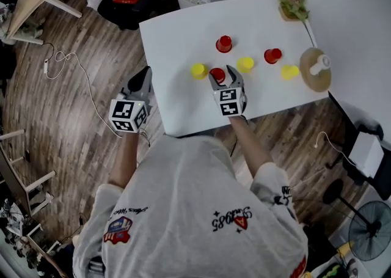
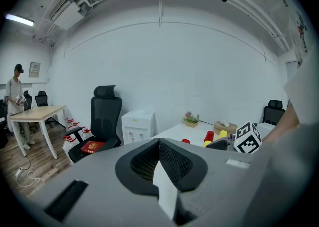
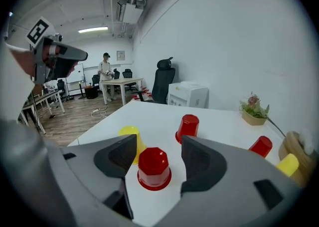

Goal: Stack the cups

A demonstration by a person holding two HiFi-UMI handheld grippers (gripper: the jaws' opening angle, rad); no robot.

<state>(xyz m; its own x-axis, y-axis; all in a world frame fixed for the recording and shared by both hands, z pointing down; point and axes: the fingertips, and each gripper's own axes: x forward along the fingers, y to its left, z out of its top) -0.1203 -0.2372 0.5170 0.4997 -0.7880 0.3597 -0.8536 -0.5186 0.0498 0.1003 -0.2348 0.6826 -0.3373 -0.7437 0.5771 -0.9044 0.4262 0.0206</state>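
Nothing is stacked yet: six cups (image 1: 272, 55) stand upside down, each alone, on the desk (image 1: 177, 32). Your right claw (image 1: 223, 77) is spread around the red cup (image 3: 154, 169) at your 12 o'clock, pads clear of it. A yellow cup (image 1: 198, 70) sits just beside it at 9 o'clock. Your left claw (image 2: 159, 143) is pressed together, empty, off the desk at 10 o'clock. By the look of it, all the stacking remains.
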